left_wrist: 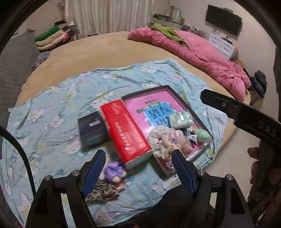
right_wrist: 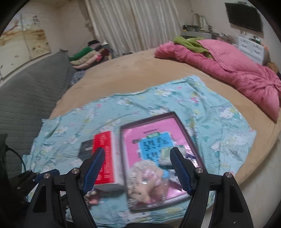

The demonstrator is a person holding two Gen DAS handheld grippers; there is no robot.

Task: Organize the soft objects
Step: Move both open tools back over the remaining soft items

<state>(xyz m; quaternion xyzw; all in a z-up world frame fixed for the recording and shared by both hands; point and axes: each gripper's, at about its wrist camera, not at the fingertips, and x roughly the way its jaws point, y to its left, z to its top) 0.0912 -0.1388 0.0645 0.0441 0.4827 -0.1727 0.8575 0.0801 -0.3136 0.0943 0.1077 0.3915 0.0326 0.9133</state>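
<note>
Both grippers, left (left_wrist: 138, 165) and right (right_wrist: 137, 166), gape empty; we risk snagging the red box (left_wrist: 125, 133) beside the purple doll (left_wrist: 114, 171)

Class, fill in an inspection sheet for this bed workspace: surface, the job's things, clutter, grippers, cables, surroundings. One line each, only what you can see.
Surface: blue patterned cloth spread on a tan bed.
Job's things: soft toys piled in the pink tray; purple doll on the cloth, outside the tray.
Clutter: red box beside the tray; dark box left of it.
Grippers: left gripper open, empty; right gripper open, empty, above the tray.
Cables: black cable at the left edge.
Surroundings: pink quilt, curtains, wall TV, folded clothes.
</note>
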